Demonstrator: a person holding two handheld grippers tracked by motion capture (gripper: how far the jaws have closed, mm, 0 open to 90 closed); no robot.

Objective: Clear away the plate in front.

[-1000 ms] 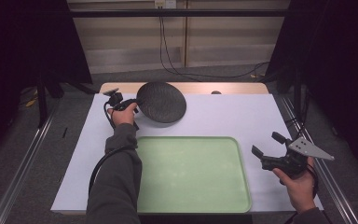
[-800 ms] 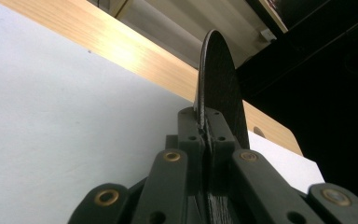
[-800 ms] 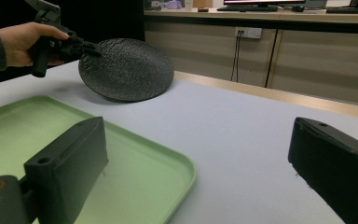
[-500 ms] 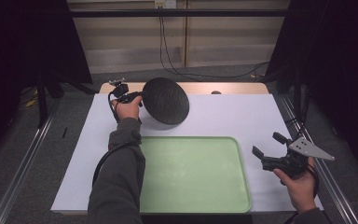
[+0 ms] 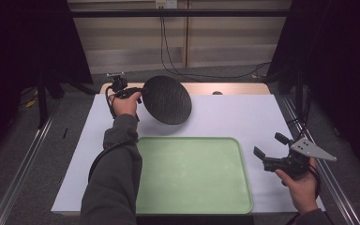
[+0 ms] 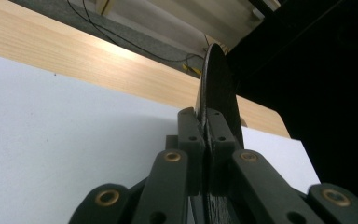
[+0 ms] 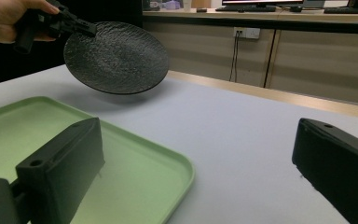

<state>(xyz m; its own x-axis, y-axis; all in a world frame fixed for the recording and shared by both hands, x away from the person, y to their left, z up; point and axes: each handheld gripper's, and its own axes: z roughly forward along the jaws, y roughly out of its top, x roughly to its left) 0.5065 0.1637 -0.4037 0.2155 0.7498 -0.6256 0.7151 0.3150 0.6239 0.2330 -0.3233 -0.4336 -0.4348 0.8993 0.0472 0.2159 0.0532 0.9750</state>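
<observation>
The left gripper (image 5: 138, 95) is clamped on the rim of the black plate (image 5: 167, 99), holding it tilted in the air just beyond the far edge of the green tray (image 5: 243, 187), clear of the white mat (image 5: 243, 117). The pickup looks done; carrying the plate over the tray and setting it down seemingly remains. The right gripper (image 5: 274, 149) waits just right of the tray, jaws spread, holding nothing.

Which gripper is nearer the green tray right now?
Right. The right gripper hovers open just off the green tray's right edge. The left gripper is farther, beyond the tray's far edge, shut on the rim of the black plate held above the table.
</observation>
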